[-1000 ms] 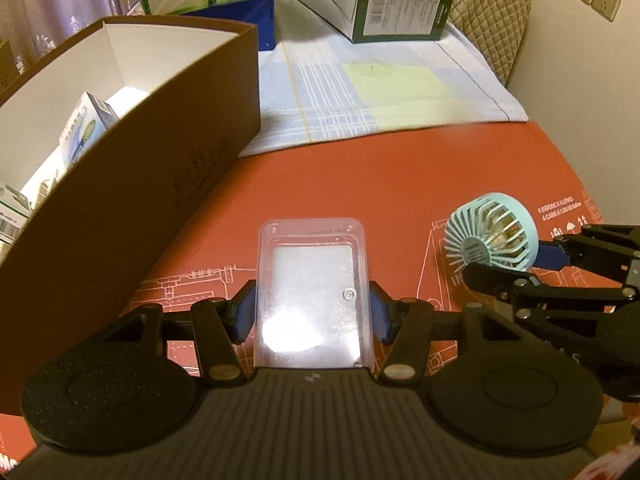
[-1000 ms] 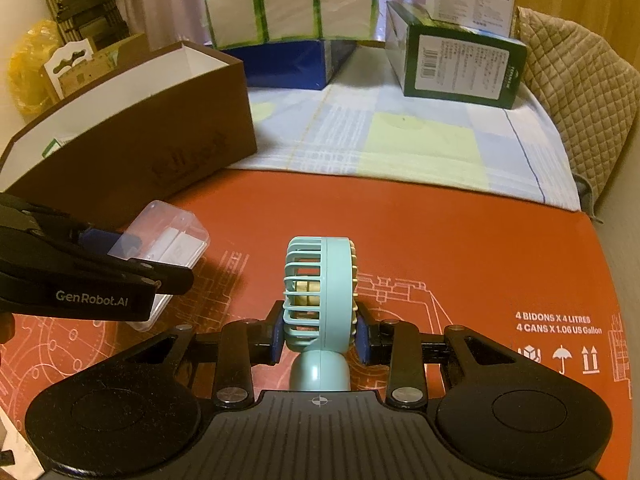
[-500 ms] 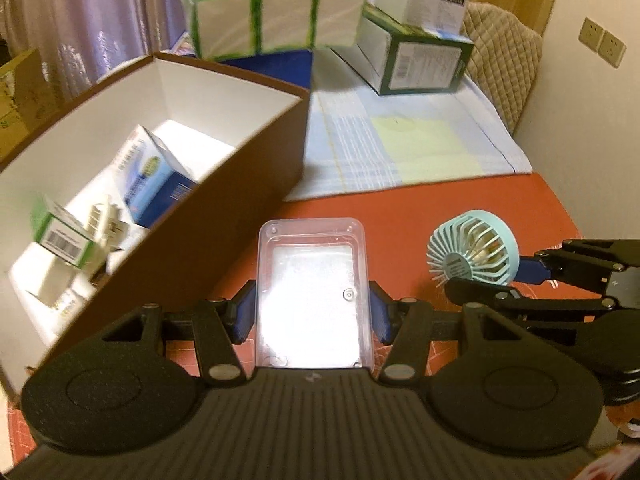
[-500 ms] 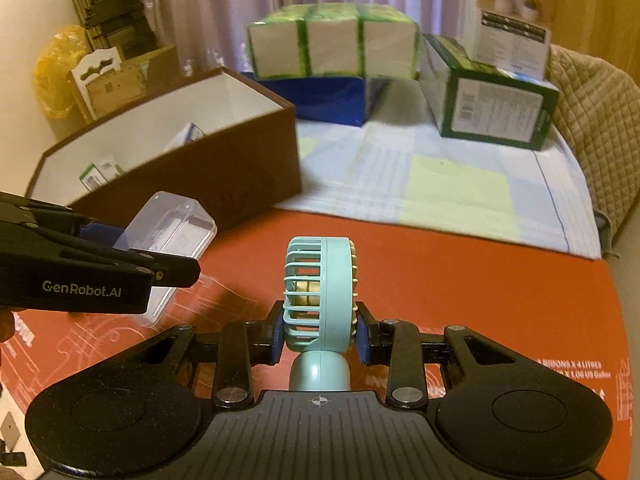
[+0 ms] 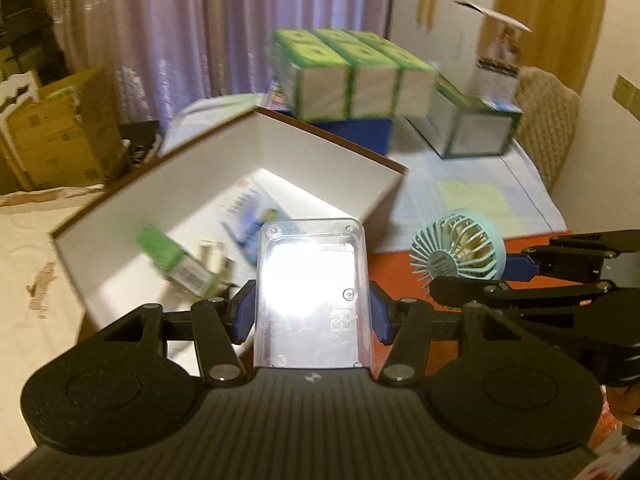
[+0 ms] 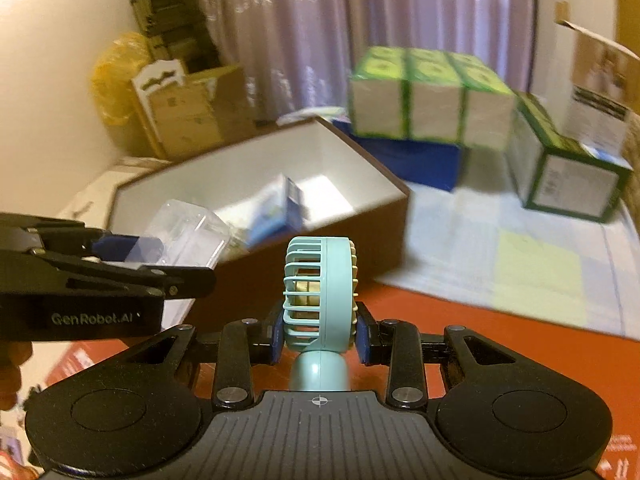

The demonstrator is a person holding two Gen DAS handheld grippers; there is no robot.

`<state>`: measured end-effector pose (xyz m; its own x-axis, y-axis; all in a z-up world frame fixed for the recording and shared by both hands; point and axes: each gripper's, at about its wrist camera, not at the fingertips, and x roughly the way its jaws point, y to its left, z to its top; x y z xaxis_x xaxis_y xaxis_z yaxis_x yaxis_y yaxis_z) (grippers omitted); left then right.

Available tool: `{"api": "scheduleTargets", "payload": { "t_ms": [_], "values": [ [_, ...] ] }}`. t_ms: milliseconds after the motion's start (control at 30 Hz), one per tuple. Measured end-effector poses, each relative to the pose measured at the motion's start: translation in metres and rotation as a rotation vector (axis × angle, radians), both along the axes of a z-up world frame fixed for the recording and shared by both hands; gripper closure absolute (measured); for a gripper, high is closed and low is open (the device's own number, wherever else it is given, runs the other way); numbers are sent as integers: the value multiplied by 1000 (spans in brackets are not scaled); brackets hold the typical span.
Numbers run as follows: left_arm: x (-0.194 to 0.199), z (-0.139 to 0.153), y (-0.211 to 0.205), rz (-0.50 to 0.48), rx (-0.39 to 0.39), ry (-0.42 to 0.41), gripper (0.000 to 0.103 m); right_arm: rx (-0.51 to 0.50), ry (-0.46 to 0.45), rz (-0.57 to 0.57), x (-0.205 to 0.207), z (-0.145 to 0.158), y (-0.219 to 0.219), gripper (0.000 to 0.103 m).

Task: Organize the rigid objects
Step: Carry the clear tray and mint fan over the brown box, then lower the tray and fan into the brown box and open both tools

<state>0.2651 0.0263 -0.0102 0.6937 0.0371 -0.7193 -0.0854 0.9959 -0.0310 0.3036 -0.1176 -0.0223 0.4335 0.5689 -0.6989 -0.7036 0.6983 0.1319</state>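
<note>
My left gripper (image 5: 311,312) is shut on a clear plastic case (image 5: 312,292) and holds it in the air over the near edge of the brown, white-lined box (image 5: 324,140). The case also shows in the right wrist view (image 6: 192,236), with the left gripper (image 6: 120,256) at the left. My right gripper (image 6: 320,330) is shut on a small teal handheld fan (image 6: 320,292), held upright above the red mat (image 6: 500,356). The fan shows in the left wrist view (image 5: 458,254), right of the case. The box (image 6: 360,208) holds several small cartons (image 5: 180,264).
Green-wrapped packs (image 6: 424,96) sit on a blue box (image 6: 420,160) behind the brown box. A green carton (image 6: 568,176) stands on the checked cloth (image 6: 520,256) at the right. Cardboard boxes (image 5: 60,136) stand at the far left.
Both grippers have risen with their loads. The left one has moved with the case from above the mat to the brown box's open top; the fan has followed beside it.
</note>
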Motion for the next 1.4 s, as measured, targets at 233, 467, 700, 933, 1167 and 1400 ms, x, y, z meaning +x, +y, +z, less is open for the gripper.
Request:
{"api": "scheduleTargets", "payload": {
  "t_ms": [233,467,700,933,1167,1400],
  "values": [
    [-2,17,44,76,25,-34,51,50,-10,83,-3,20,55,72],
    [16,30,79,87,53,-50,51,75,-10,98,12,31,96,72],
    [60,29,103,58,62,-39,51,43,-26,65,39,32,128,72],
    [112,25,116,32,71,-26,51,6,-43,28,83,29,149,72],
    [157,20,123,21,77,-13,51,-7,-75,18,123,28,164,72],
    [184,-11,127,23,58,53,51,-34,-74,49,148,4,170,72]
  ]
}}
